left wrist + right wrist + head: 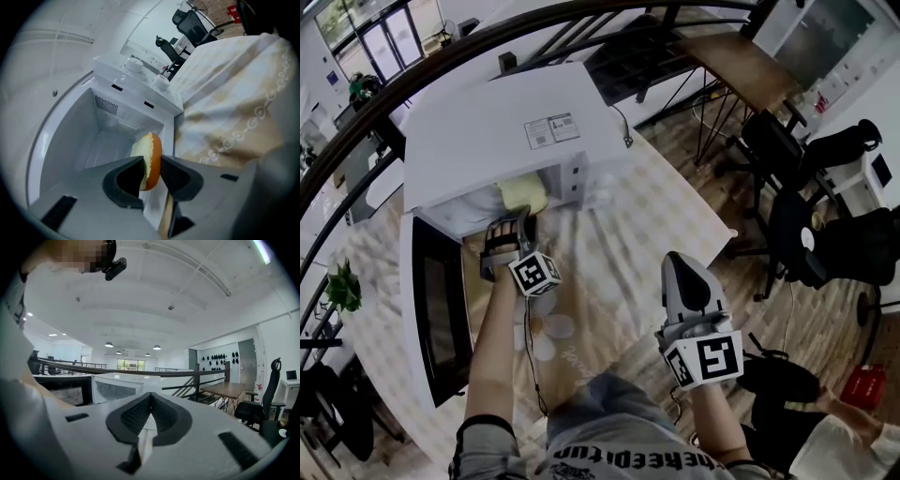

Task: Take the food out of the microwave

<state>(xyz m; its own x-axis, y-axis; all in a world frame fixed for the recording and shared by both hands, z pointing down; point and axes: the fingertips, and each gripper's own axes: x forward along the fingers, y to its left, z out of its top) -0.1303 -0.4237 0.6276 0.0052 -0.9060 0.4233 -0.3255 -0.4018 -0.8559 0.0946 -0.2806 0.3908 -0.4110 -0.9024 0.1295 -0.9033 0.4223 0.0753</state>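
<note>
The white microwave stands on the table with its door swung open to the left. The food, a round piece with an orange crust and a pale face, stands on edge between the pads of my left gripper, just in front of the open cavity. The pads press on both of its sides. In the head view the left gripper reaches into the microwave's mouth, with the pale yellow food at its tip. My right gripper hangs over the table to the right, shut and holding nothing.
A beige patterned tablecloth covers the table in front of the microwave. Two knobs sit on the microwave's control panel. Black office chairs and a wooden table stand to the right. A dark railing curves behind, with a plant at the left.
</note>
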